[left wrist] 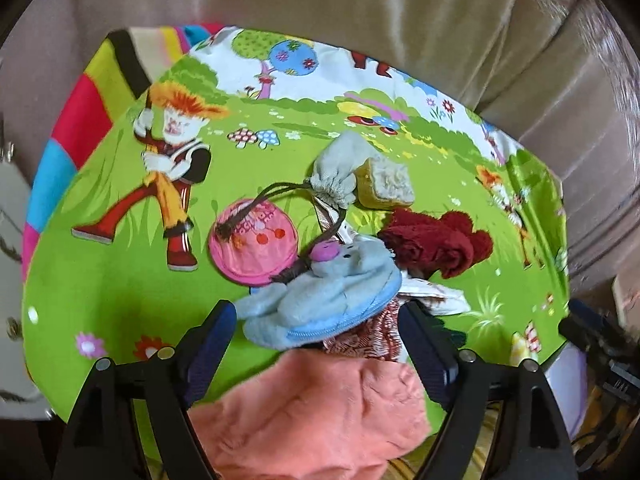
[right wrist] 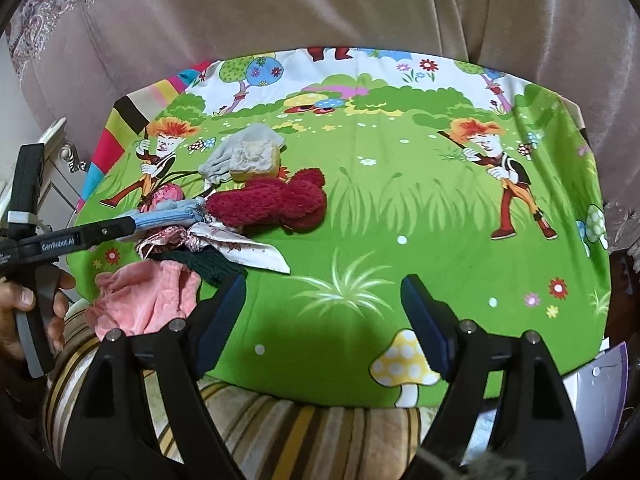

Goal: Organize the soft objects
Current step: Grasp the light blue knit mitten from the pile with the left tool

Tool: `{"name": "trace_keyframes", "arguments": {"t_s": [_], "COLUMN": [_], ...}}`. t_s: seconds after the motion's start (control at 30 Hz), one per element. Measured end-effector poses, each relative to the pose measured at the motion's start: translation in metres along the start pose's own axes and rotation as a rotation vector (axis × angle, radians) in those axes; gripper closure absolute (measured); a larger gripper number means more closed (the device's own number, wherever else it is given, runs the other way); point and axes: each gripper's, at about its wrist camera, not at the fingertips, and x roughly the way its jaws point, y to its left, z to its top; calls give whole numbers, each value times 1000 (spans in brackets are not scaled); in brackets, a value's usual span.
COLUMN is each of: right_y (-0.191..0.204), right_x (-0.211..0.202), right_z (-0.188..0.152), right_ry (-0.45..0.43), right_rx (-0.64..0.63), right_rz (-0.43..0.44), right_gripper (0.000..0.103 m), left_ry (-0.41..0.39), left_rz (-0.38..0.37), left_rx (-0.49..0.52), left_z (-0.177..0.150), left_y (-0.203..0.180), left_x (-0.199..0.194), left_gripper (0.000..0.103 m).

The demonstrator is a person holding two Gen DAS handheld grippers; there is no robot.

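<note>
A heap of soft things lies on the green cartoon cloth (left wrist: 120,300): a light blue plush pouch (left wrist: 320,300), a round pink pouch (left wrist: 252,240), a grey drawstring bag (left wrist: 336,172), a yellow sponge (left wrist: 386,184), a dark red fuzzy cloth (left wrist: 436,244) and a salmon pink cloth (left wrist: 316,412). My left gripper (left wrist: 316,308) is open, its fingers standing either side of the blue pouch without pressing it. My right gripper (right wrist: 324,284) is open over bare green cloth (right wrist: 400,220), right of the heap. The red fuzzy cloth (right wrist: 272,204) and a dark green knit (right wrist: 204,264) lie ahead to its left.
A beige curtain (left wrist: 360,8) hangs behind the table. A striped cushion (right wrist: 280,432) lies below the table's near edge. A hand (right wrist: 24,304) holds the left gripper's handle at the left of the right wrist view. A white cabinet (left wrist: 12,220) stands at the left.
</note>
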Motion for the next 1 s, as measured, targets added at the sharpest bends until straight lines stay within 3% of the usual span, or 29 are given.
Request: {"name": "trace_keyframes", "arguments": {"t_s": [0.3, 0.5, 0.67, 0.9, 1.0], "right_y": [13, 26, 37, 42, 28], "right_x": [32, 51, 65, 80, 85], "right_z": [14, 21, 27, 35, 37], "right_ry": [37, 58, 52, 45, 85], "right_rx": [-21, -95, -172, -191, -35], "right_rz": [-1, -16, -40, -40, 36], "right_gripper": [19, 19, 19, 19, 19], "left_ry": [-18, -1, -14, -56, -86], "left_rz": [90, 97, 41, -22, -47], "left_rx": [177, 213, 146, 60, 24], "left_z": [3, 7, 10, 10, 9], "left_y": [-16, -16, -3, 7, 11], "left_x": [9, 23, 19, 6, -2], "left_gripper": [24, 56, 79, 86, 86]}}
